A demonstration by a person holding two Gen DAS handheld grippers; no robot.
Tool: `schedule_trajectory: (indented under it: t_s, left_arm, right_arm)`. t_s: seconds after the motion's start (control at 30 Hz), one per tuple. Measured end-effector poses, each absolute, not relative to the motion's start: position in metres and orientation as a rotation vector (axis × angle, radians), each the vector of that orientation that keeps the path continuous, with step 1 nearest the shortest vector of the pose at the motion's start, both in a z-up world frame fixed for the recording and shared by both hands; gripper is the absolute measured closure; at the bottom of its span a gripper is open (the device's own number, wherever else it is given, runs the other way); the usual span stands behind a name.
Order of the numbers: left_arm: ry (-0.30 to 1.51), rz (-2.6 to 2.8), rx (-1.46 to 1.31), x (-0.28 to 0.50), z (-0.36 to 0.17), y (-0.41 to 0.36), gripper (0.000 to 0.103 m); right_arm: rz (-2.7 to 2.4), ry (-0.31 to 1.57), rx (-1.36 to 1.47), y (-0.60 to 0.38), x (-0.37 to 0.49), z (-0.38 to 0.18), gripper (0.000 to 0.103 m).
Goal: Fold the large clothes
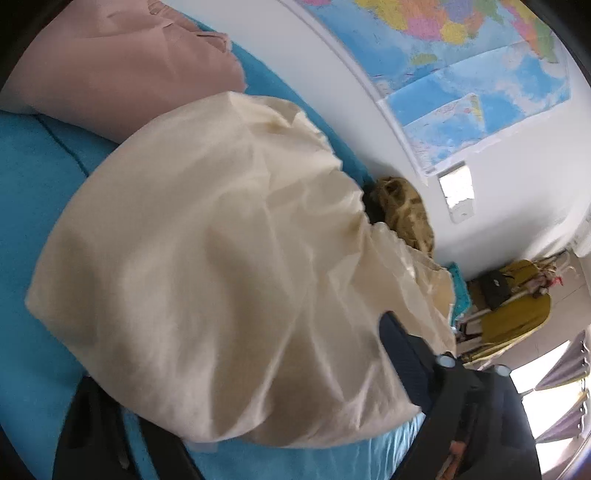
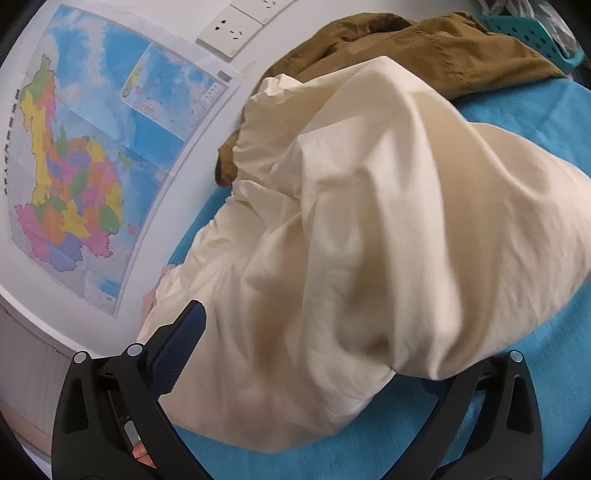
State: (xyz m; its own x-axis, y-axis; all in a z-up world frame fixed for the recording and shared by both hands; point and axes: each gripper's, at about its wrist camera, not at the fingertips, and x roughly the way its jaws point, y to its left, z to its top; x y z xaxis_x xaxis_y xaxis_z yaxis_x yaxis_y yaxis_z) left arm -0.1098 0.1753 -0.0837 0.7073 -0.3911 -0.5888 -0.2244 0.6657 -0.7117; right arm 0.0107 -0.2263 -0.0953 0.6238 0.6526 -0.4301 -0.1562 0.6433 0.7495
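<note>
A large cream garment (image 1: 207,280) with an elastic gathered edge lies bunched on the blue bed (image 1: 33,177). It fills the right wrist view too (image 2: 354,236). My left gripper (image 1: 240,369) is open, its fingers (image 1: 406,347) spread wide with the cloth lying between and over them. My right gripper (image 2: 317,350) is open as well, one finger (image 2: 181,343) at the cloth's left edge, the other hidden under the cloth's lower fold.
A pink folded garment (image 1: 122,62) lies at the bed's far end. A brown garment (image 2: 424,48) sits by the wall, which carries a map (image 2: 81,158) and sockets (image 2: 229,33). A teal basket (image 2: 535,29) is beyond it. A yellow chair (image 1: 513,314) stands on the floor.
</note>
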Motion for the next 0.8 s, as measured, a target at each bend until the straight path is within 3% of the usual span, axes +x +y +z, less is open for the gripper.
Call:
schedule_trajectory:
  t_s: [0.03,0.1,0.13,0.33,0.57,0.8]
  left_arm:
    - [0.813,-0.087,-0.856,-0.107,-0.084,0.176,0.044]
    - [0.819,-0.091,-0.876,-0.107,-0.085,0.18,0.056]
    - [0.813,-0.095,-0.873,-0.108,-0.083,0.181,0.063]
    - [0.818,-0.131,-0.804,-0.103,-0.039,0.187,0.077]
    - [0.654,-0.233,-0.692,-0.106,0.064,0.213,0.079]
    - [0.473,-0.068,-0.596,-0.116,0.142,0.291,0.08]
  right_arm:
    - [0.544,0.775,0.769,-0.231,0.015,-0.1,0.037]
    - [0.621,0.797,0.848,-0.239,0.021,-0.106,0.066]
    - [0.647,0.79,0.861,-0.241,0.021,-0.104,0.075]
    - [0.742,0.71,0.713,-0.231,0.009,-0.027,0.087]
    - [0.896,0.521,0.594,-0.193,0.006,0.078,0.088]
    - [1.067,0.426,0.543,-0.082,0.048,0.134,0.088]
